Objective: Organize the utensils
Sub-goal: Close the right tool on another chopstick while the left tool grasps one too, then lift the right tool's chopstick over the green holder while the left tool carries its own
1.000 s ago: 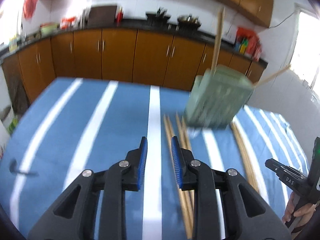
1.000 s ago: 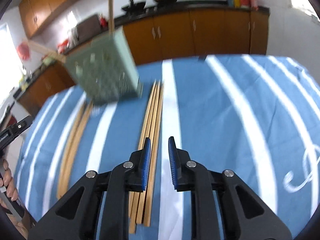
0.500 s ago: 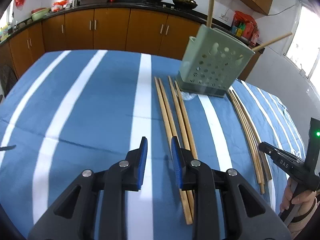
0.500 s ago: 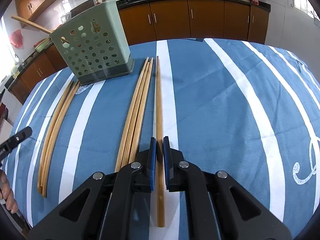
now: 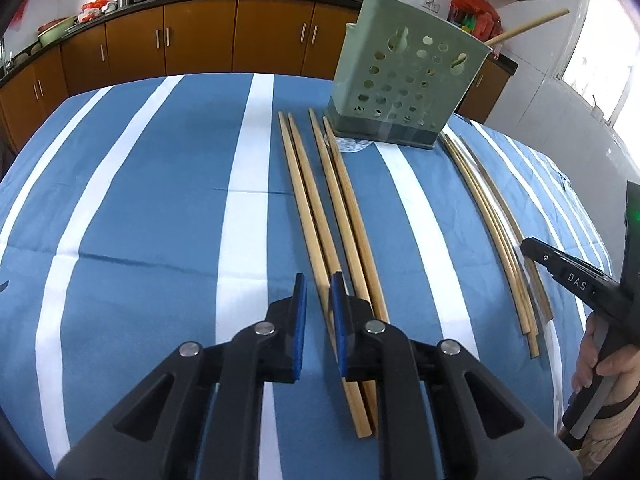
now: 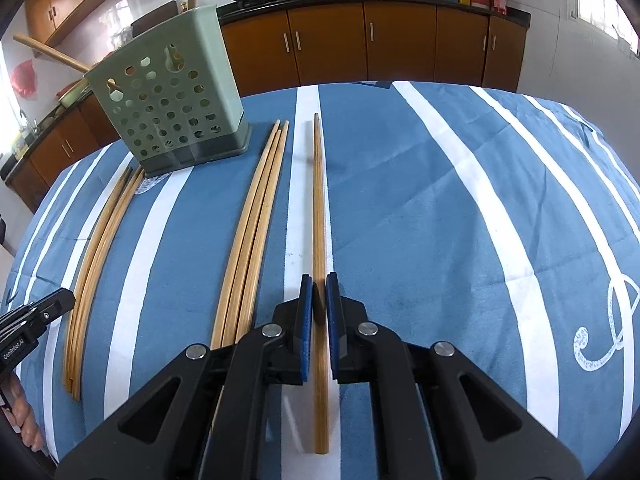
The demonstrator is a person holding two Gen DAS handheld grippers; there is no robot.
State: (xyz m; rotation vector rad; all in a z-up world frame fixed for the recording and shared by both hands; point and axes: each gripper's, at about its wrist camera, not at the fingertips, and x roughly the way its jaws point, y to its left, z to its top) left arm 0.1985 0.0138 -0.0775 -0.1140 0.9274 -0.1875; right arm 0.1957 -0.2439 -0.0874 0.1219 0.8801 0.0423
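We note right gripper (image 6: 319, 288) pinching single chopstick (image 6: 319, 200), which lies along white stripe of blue striped cloth (image 6: 420, 208). Left gripper (image 5: 318, 294) spread, above chopstick group (image 5: 332, 208) (contact unclear). Green perforated holder (image 6: 172, 112) upright at far end, two sticks inside.
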